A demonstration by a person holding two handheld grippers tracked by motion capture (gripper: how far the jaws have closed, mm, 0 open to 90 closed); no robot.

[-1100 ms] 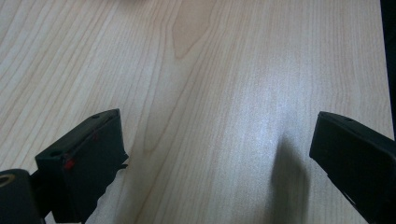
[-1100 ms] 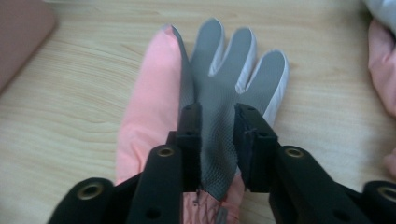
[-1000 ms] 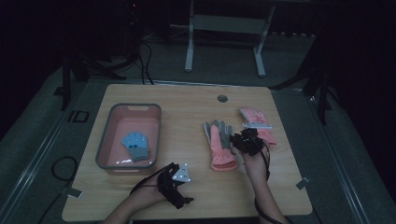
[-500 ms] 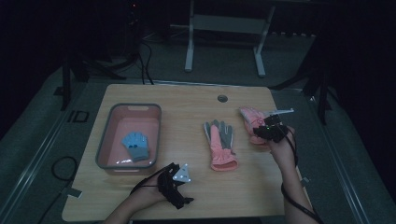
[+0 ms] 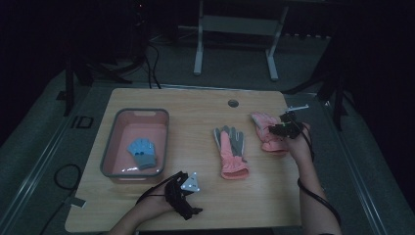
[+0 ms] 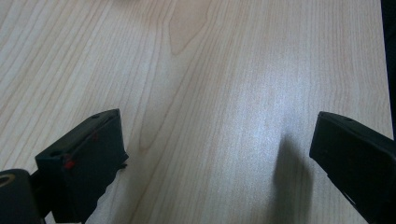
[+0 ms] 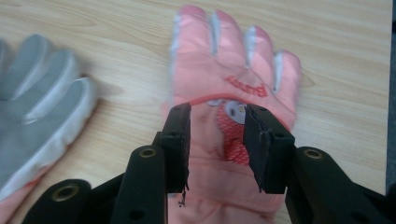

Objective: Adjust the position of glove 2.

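A pink glove [image 5: 264, 128] [image 7: 233, 79] lies palm down, flat on the right side of the wooden table. My right gripper [image 5: 275, 130] [image 7: 215, 112] hovers over its cuff end, open. Its jaws have just been opening, and the glove shows in the gap beneath them, not pinched. A second glove [image 5: 231, 152] [image 7: 37, 107], grey with a pink cuff, lies left of it at mid-table. My left gripper [image 5: 191, 208] [image 6: 217, 123] rests near the front edge, open wide over bare wood.
A grey-rimmed pink basin [image 5: 110, 147] stands at the table's left with a small blue glove [image 5: 142, 152] inside. A round cable hole [image 5: 233, 103] sits near the far edge. The table's right edge runs close beside the pink glove.
My right hand has swung right, from the grey-and-pink glove at mid-table over to the pink glove. The left gripper and all the gloves have stayed put.
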